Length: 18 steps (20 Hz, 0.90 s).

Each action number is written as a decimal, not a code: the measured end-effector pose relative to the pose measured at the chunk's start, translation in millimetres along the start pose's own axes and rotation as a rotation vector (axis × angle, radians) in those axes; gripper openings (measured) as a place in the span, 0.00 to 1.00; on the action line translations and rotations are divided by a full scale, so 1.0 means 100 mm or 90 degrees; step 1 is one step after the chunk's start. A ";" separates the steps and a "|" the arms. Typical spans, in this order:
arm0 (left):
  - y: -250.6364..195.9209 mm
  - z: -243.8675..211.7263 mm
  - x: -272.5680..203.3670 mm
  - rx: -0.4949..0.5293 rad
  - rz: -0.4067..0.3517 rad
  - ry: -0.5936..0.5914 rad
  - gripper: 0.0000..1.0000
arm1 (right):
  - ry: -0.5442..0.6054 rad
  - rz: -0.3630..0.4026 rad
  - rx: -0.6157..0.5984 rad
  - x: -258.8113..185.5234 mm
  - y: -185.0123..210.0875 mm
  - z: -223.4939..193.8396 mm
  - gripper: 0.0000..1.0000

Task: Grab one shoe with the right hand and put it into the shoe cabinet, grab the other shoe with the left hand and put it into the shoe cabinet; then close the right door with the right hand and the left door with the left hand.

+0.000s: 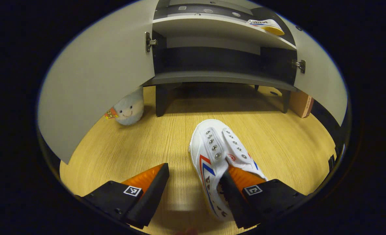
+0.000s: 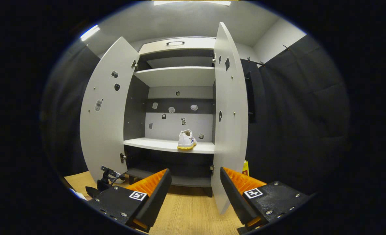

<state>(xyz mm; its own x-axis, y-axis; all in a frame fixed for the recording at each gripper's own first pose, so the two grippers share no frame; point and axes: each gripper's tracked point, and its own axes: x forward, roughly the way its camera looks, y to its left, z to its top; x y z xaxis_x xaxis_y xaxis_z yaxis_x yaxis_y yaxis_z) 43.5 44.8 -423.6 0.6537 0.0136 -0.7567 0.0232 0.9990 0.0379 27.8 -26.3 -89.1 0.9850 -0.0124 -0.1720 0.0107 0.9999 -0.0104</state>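
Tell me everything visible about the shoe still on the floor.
The shoe on the floor is a white canvas low-top with red and blue side stripes, metal eyelets and no laces. It lies on the wooden floor, toe toward the open shoe cabinet. The left gripper is open around its heel end, one finger inside the shoe's opening, the other clear of it.

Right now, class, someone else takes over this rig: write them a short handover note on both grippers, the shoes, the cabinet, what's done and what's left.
Left gripper: open, low over the floor, one finger against the second shoe, no grasp yet.
Right gripper: open, empty, facing the cabinet.
First shoe: on the middle shelf.
Both doors, left door and right door, stand open.
Done: first shoe stowed.
Left: grab and shelve the second shoe, close the right door, then the left.
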 end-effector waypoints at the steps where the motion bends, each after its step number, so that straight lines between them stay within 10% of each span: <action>1: 0.00 0.05 0.04 -0.014 0.001 -0.017 0.98 | 0.005 -0.004 -0.002 -0.02 -0.02 -0.03 0.92; 7: -0.04 0.11 0.12 -0.030 -0.015 -0.037 0.92 | 0.017 -0.008 0.020 0.00 0.06 0.00 0.93; 9: -0.09 0.18 0.09 -0.021 -0.010 -0.047 0.67 | 0.021 -0.006 0.019 -0.14 0.07 0.02 0.92; 10: -0.08 0.20 0.09 -0.015 -0.003 -0.052 0.31 | 0.024 -0.005 0.014 -0.15 0.07 0.00 0.92; 12: -0.06 0.21 0.05 -0.023 -0.003 -0.047 0.14 | 0.034 0.001 0.013 -0.16 0.10 -0.06 0.93; 18: -0.29 0.89 -0.97 -0.016 -0.025 -0.149 0.10 | 0.026 0.003 0.021 -0.20 0.11 -0.02 0.93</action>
<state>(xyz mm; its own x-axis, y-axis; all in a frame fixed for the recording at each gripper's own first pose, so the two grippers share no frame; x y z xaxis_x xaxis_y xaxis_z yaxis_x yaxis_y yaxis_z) 47.1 11.2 -293.3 0.8105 -0.0334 -0.5848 0.0361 0.9993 -0.0070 7.7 -14.7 -87.6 0.9771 -0.0075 -0.2128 0.0126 0.9997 0.0224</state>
